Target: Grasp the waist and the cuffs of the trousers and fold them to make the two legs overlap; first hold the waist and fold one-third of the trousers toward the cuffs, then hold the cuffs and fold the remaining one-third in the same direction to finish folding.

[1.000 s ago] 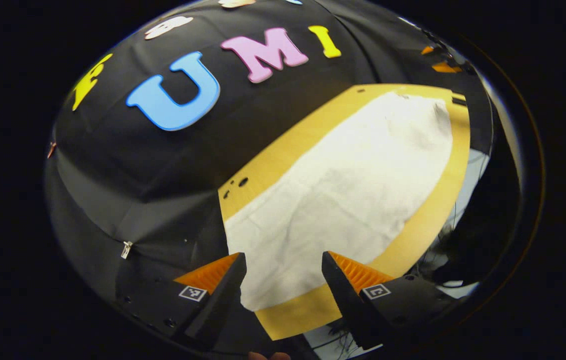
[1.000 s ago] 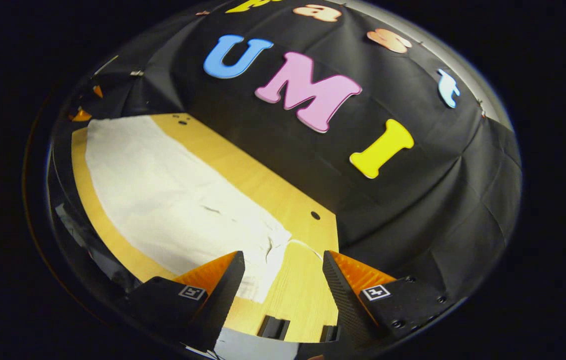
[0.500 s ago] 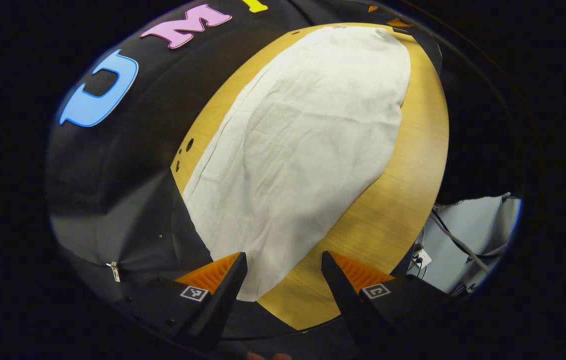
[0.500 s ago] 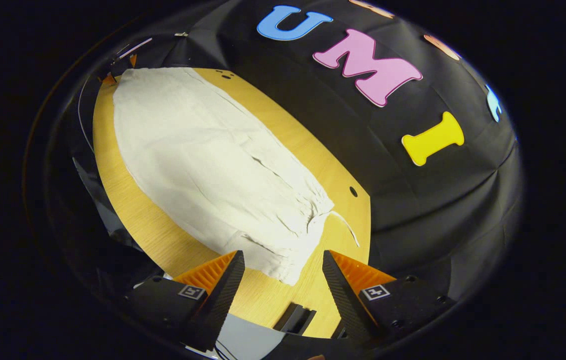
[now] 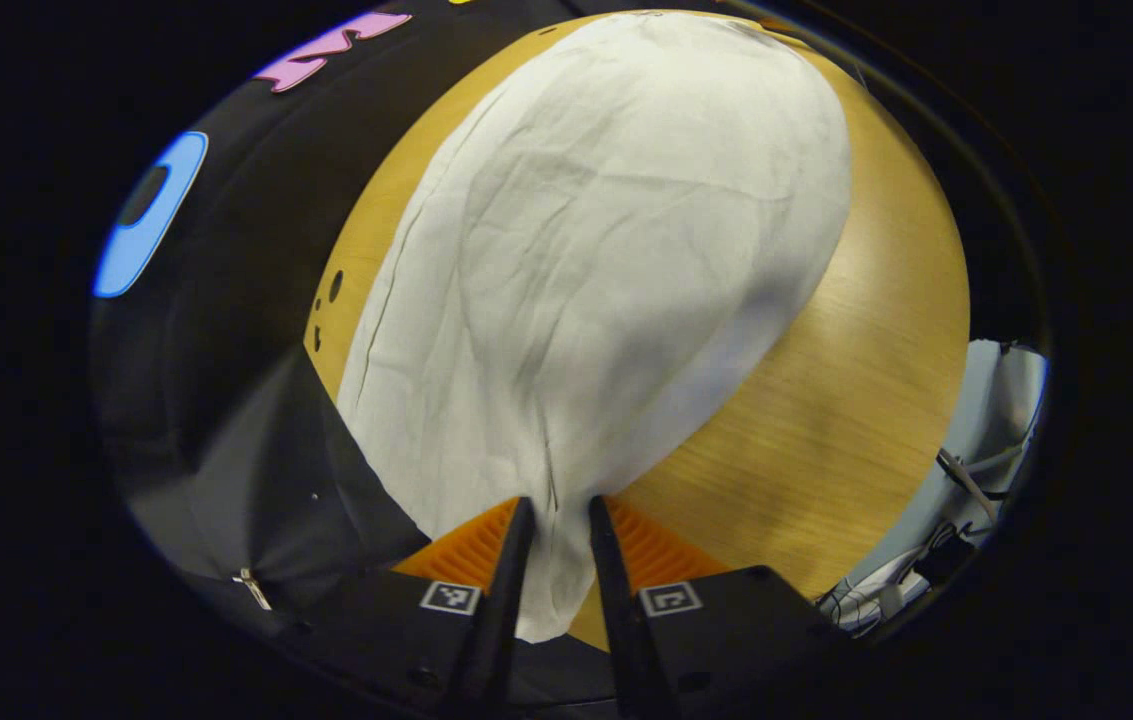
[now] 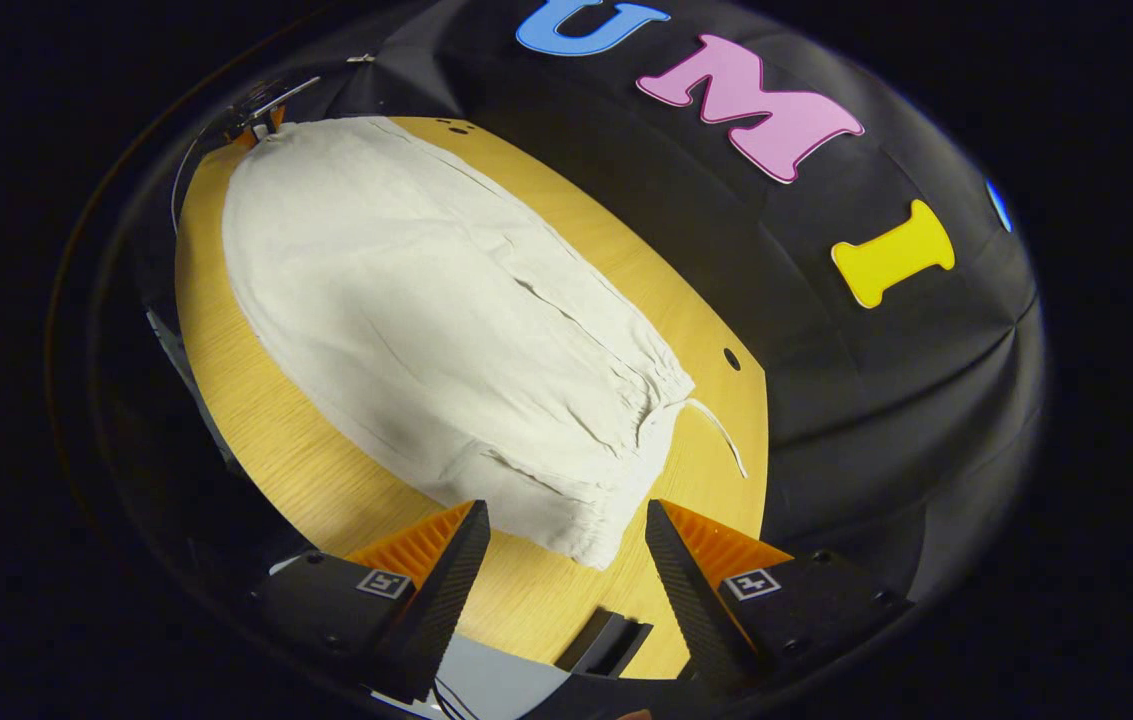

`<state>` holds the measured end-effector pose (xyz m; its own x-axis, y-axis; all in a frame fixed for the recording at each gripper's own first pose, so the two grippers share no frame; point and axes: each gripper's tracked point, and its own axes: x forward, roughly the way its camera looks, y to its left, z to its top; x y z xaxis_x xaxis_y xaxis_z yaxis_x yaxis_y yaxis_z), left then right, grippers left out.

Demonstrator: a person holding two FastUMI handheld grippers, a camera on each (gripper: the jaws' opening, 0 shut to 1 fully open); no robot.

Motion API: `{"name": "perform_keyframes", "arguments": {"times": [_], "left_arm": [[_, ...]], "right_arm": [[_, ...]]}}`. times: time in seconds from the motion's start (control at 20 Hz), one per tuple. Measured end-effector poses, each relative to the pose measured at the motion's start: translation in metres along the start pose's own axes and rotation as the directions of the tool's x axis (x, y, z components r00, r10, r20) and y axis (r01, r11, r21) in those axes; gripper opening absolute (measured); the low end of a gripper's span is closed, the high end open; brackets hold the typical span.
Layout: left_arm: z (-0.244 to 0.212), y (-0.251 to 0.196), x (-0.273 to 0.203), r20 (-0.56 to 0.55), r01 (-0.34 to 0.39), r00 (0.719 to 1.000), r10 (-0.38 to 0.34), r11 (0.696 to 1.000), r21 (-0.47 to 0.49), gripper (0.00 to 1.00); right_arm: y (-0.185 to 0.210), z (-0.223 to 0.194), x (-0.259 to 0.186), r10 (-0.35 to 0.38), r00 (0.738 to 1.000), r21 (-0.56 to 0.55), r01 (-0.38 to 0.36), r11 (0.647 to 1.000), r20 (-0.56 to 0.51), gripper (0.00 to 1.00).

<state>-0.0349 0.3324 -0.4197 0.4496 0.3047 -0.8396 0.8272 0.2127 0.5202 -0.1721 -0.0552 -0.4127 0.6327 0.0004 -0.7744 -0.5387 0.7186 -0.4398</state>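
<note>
Off-white trousers (image 5: 616,230) lie flat along the wooden table (image 5: 856,370). In the left gripper view my left gripper (image 5: 559,508) is shut on the cuff end, and the cloth bunches up between its two fingers. The right gripper view shows the trousers (image 6: 426,310) from the other end, with the gathered waistband (image 6: 641,420) and a loose drawstring (image 6: 721,430) nearest me. My right gripper (image 6: 563,515) is open just above the waist's near corner (image 6: 591,545), with its fingers on either side of that corner and not touching it.
The black booth cloth (image 6: 826,400) hangs close behind the table's far edge. Small holes (image 5: 334,287) mark the tabletop near that edge. Cables (image 5: 956,480) lie on the floor past the table's right side. A black bracket (image 6: 611,640) sits at the near table edge.
My left gripper has dropped to the cuff end and shut on the cloth. My right gripper has come down over the waist end and has stayed open.
</note>
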Motion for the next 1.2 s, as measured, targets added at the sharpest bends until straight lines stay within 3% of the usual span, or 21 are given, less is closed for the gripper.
{"name": "perform_keyframes", "arguments": {"times": [0.05,0.1,0.15,0.5,0.65,0.7,0.8,0.85,0.9,0.95,1.0,1.15,1.2], "left_arm": [[0.003,-0.002,0.001,-0.014,0.026,1.000,-0.026,1.000,0.006,0.24],[0.003,-0.001,0.002,-0.018,0.037,0.999,-0.037,0.999,0.013,0.13],[0.007,0.001,0.002,-0.016,0.043,0.999,-0.042,0.999,0.012,0.09],[0.000,0.001,0.004,-0.061,0.011,0.998,-0.009,0.999,0.033,0.06],[0.002,0.002,0.004,-0.066,0.022,0.998,-0.022,1.000,-0.009,0.06],[0.003,0.002,0.003,-0.064,0.023,0.998,-0.024,1.000,-0.015,0.06],[0.003,0.002,0.004,-0.055,0.021,0.998,-0.022,1.000,-0.017,0.06],[0.003,0.002,0.007,-0.054,0.018,0.998,-0.020,1.000,-0.025,0.06],[0.003,0.002,0.004,-0.053,0.018,0.998,-0.019,0.999,-0.037,0.06],[0.003,0.002,0.004,-0.057,0.020,0.998,-0.023,0.998,-0.055,0.06],[0.003,0.002,0.004,-0.062,0.025,0.998,-0.029,0.997,-0.075,0.05],[0.007,0.002,0.002,-0.065,0.048,0.996,-0.060,0.985,-0.168,0.05],[0.009,0.005,0.000,-0.055,0.040,0.997,-0.053,0.975,-0.218,0.06]], "right_arm": [[0.000,0.002,0.002,0.004,1.000,-0.008,-0.004,1.000,0.004,0.96],[0.001,0.003,0.003,0.008,1.000,-0.019,-0.008,1.000,0.009,0.97],[0.003,0.005,0.005,0.016,1.000,-0.032,-0.015,0.999,0.014,0.97],[0.036,0.001,0.024,0.148,0.989,-0.195,-0.145,0.970,0.002,0.97],[0.033,0.001,0.040,0.124,0.992,-0.337,-0.124,0.933,-0.022,0.99],[0.031,0.004,0.049,0.106,0.994,-0.373,-0.103,0.922,-0.013,0.90],[0.039,0.003,0.060,0.123,0.991,-0.404,-0.135,0.905,-0.055,0.86],[0.046,0.001,0.065,0.149,0.985,-0.413,-0.173,0.894,-0.089,0.66],[0.049,-0.002,0.068,0.164,0.978,-0.416,-0.202,0.887,-0.127,0.57],[0.049,-0.003,0.071,0.161,0.976,-0.417,-0.208,0.885,-0.144,0.24],[0.047,0.002,0.074,0.168,0.976,-0.419,-0.213,0.883,-0.142,0.13],[0.044,-0.001,0.073,0.242,0.954,-0.283,-0.285,0.916,-0.176,0.06],[0.037,0.004,0.069,0.245,0.955,-0.224,-0.279,0.934,-0.166,0.05]]}}
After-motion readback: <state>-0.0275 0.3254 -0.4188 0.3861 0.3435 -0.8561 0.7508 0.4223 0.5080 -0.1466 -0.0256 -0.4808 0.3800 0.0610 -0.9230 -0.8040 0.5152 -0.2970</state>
